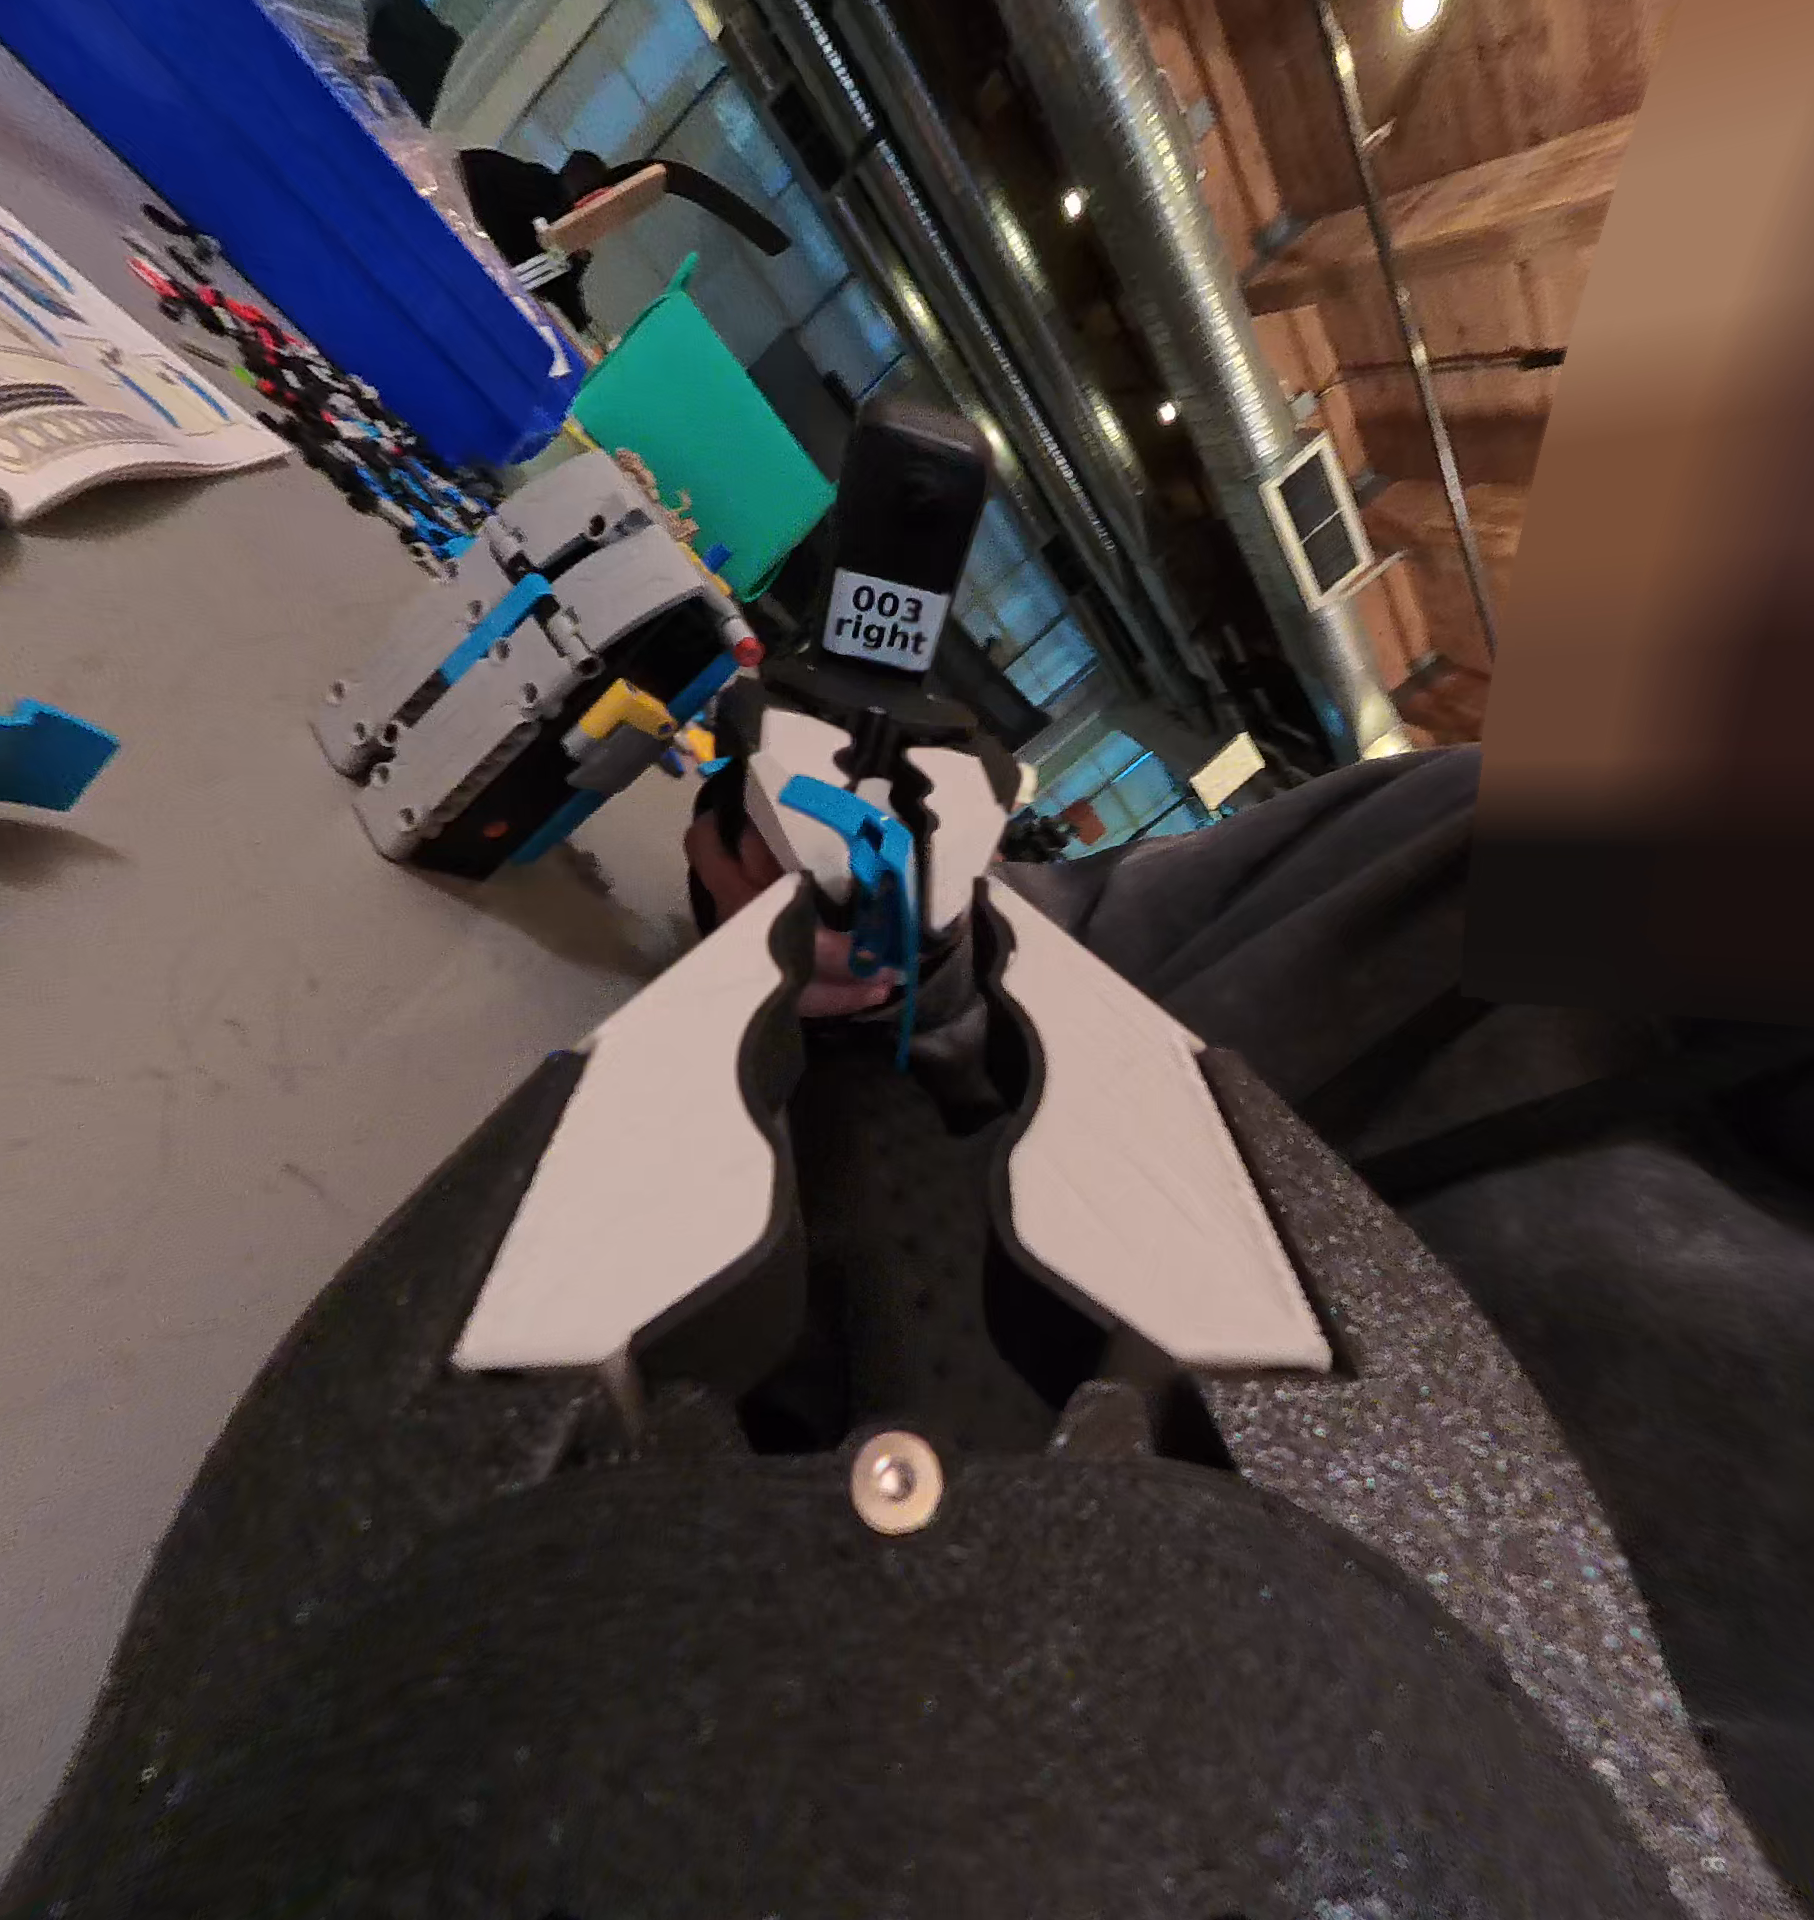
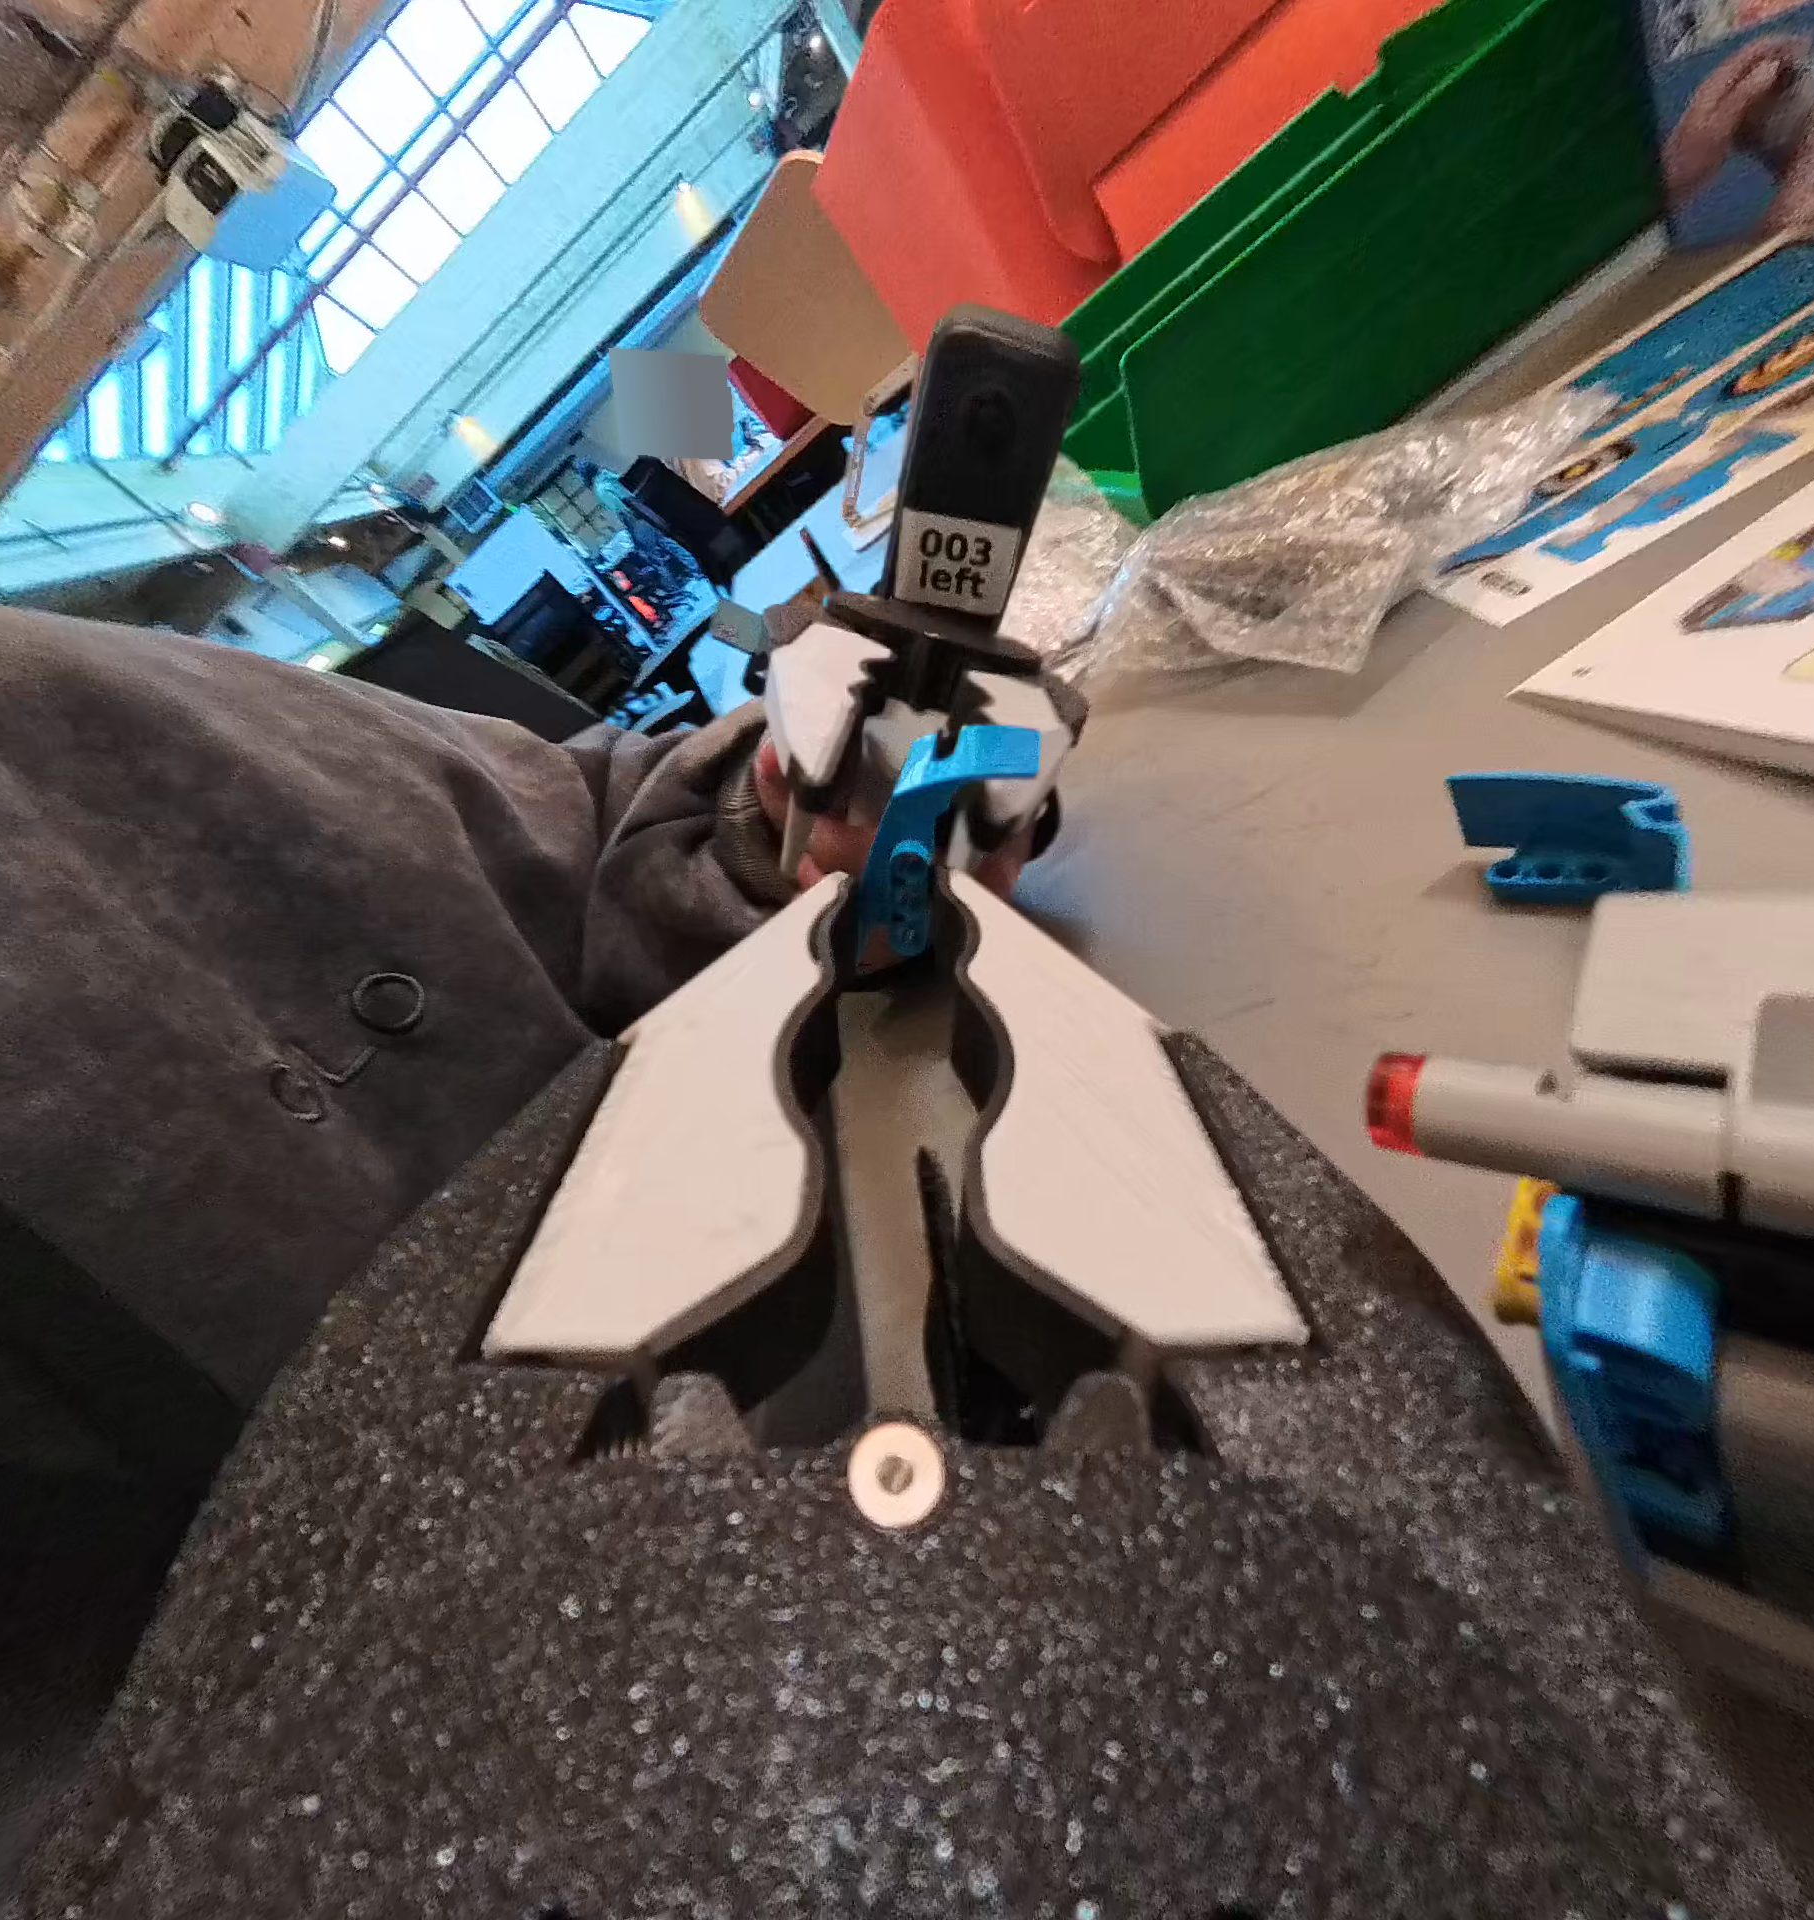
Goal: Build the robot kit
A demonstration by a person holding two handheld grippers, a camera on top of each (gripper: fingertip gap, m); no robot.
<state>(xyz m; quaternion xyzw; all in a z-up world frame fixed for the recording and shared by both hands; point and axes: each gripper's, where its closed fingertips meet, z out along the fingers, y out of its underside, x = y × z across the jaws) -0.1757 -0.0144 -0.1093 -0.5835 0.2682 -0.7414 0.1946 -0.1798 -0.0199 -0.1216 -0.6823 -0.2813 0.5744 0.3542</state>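
Note:
My two grippers face each other tip to tip above a grey table [image 1: 207, 1039]. My right gripper [image 2: 900, 881] is shut on a small curved blue plastic piece [image 2: 908, 821], its white fingertips pressed against both sides. My left gripper [image 1: 890, 883] is open, with its tips on either side of the same blue piece [image 1: 877, 862] and a gap on each side. Each view shows the other gripper head-on with a black camera on top. A hand in a grey sleeve holds each gripper.
A grey and blue brick-built model [image 1: 529, 675] stands on the table, close at the right in the right wrist view [image 2: 1661, 1143]. An open instruction booklet [image 1: 51, 395], loose small parts [image 1: 290, 384], another blue part [image 2: 1568, 842], plastic wrap [image 2: 1246, 561] and green bins [image 2: 1350, 312] lie around. Less than 4 cm separates the two grippers' tips.

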